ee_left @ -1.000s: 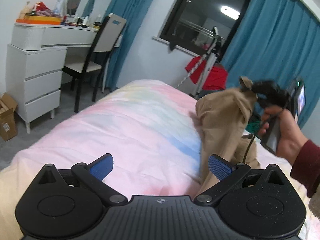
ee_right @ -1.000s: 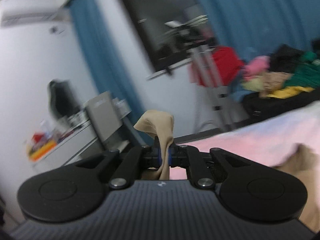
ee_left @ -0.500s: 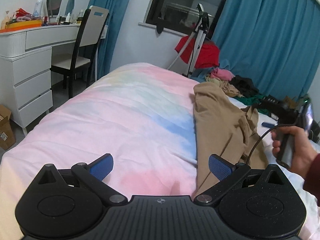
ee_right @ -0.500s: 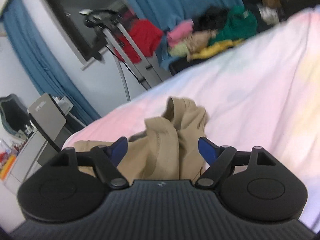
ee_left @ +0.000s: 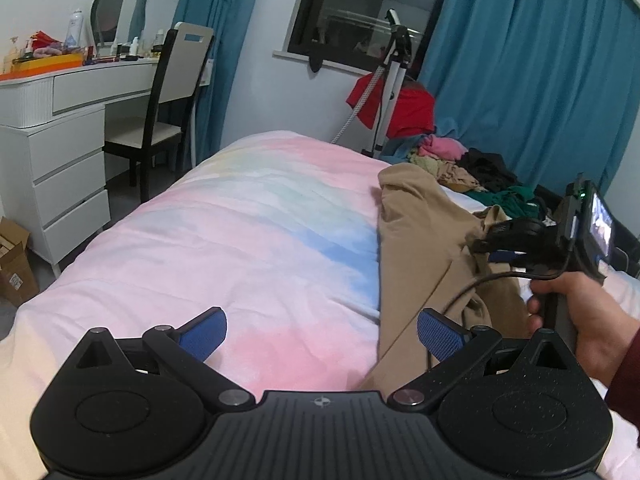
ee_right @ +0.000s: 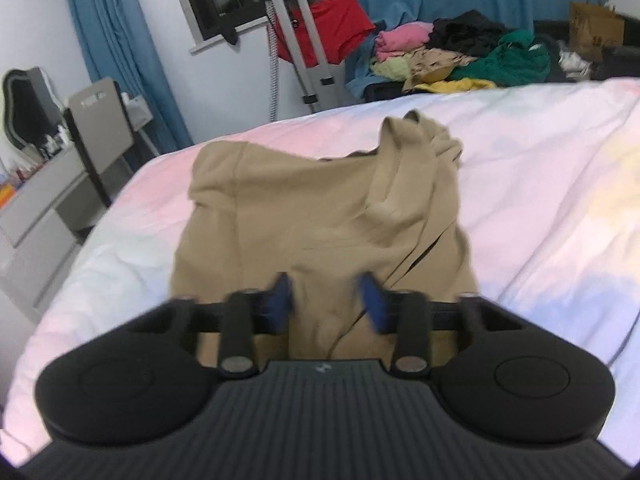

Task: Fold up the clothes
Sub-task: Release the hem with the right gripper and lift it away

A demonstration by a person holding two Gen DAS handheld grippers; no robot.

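A tan garment (ee_left: 420, 232) lies rumpled on the pastel bed cover (ee_left: 248, 232); in the right wrist view it (ee_right: 320, 208) spreads out ahead with a bunched fold at its far right. My left gripper (ee_left: 322, 334) is open and empty, low over the bed, left of the garment. My right gripper (ee_right: 326, 306) is open, its blue pads blurred, just above the near part of the garment with cloth between the jaws. It also shows in the left wrist view (ee_left: 508, 248), held by a hand over the garment.
A pile of loose clothes (ee_right: 460, 56) lies beyond the bed's far edge by blue curtains. A stand with a red cloth (ee_left: 392, 108) is at the bed's far end. A white dresser (ee_left: 52, 152) and a chair (ee_left: 168, 100) stand to the left.
My right gripper let go of the garment, which dropped flat onto the bed. It then moved back and lower over the cloth. Its jaws stand narrower now than half a second ago.
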